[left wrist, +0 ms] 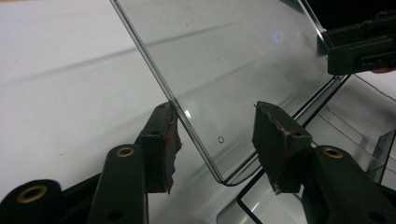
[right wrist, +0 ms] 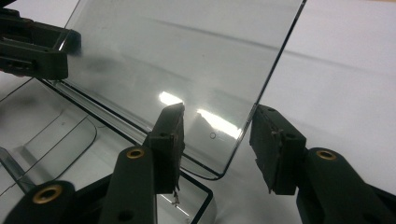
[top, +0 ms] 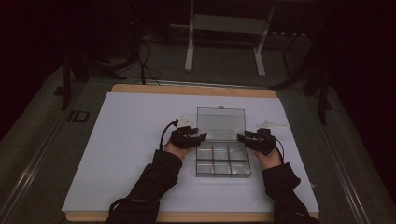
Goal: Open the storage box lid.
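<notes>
With the clear lid (top: 220, 122) standing upright at the far edge of the compartment box (top: 222, 161) on the white sheet (top: 126, 154), the opening step looks done. Left gripper (left wrist: 215, 140) and right gripper (right wrist: 217, 140) straddle the lid's lower side edges, jaws about half apart, gripping nothing, though the left pad (left wrist: 169, 140) may graze it. Next, probably, both back away sideways without knocking the lid.

box (top: 223, 161): clear glossy plastic | lid (left wrist: 224, 60): smooth, transparent | sheet (top: 130, 140): matt white paper
</notes>
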{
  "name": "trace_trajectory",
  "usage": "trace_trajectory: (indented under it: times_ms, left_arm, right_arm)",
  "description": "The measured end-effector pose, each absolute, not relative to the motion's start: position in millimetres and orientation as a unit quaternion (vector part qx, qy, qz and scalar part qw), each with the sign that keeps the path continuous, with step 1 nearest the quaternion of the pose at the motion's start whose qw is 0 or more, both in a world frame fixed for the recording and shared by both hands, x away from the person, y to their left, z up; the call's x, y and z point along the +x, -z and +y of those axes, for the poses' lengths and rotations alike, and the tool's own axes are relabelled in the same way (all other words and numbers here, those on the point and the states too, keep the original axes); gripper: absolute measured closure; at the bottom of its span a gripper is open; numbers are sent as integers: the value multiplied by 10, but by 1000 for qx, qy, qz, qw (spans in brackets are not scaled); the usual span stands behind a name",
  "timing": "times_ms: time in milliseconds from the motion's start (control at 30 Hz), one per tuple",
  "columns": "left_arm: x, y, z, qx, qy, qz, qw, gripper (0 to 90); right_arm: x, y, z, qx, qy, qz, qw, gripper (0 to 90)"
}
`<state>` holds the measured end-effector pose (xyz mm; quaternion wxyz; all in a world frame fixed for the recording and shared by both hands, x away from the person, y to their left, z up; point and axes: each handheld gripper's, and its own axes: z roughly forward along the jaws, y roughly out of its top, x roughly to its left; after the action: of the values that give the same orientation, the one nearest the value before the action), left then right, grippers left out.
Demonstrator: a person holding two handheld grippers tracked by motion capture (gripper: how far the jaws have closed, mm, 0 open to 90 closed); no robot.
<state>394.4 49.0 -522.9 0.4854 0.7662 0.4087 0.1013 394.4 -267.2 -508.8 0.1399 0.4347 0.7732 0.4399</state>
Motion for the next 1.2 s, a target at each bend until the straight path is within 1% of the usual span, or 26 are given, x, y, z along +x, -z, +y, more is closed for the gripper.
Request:
trace_trajectory:
  times_ms: [233, 333, 533, 733, 800, 1000, 1200]
  left_arm:
    - [3988, 5224, 480, 766, -81, 422, 479, 494]
    - [4015, 5229, 473, 761, -73, 442, 469, 449]
    - [4074, 5284, 521, 743, -22, 467, 479, 440]
    - [4116, 5337, 554, 728, 13, 487, 483, 428]
    - [4124, 5338, 549, 729, 4, 491, 476, 387]
    - [4106, 5304, 516, 743, -25, 476, 469, 387]
    - [4045, 5218, 495, 761, -48, 445, 469, 383]
  right_arm:
    - [3968, 5082, -2674, 441, -435, 774, 132, 528]
    - [3970, 5083, -2674, 443, -430, 775, 137, 536]
    - [3974, 5091, -2662, 443, -426, 776, 140, 553]
    - [3980, 5100, -2654, 444, -425, 776, 140, 555]
    - [3983, 5103, -2650, 445, -424, 777, 139, 559]
    - [3984, 5101, -2637, 443, -420, 780, 143, 554]
    - [3980, 5088, -2636, 440, -415, 782, 150, 531]
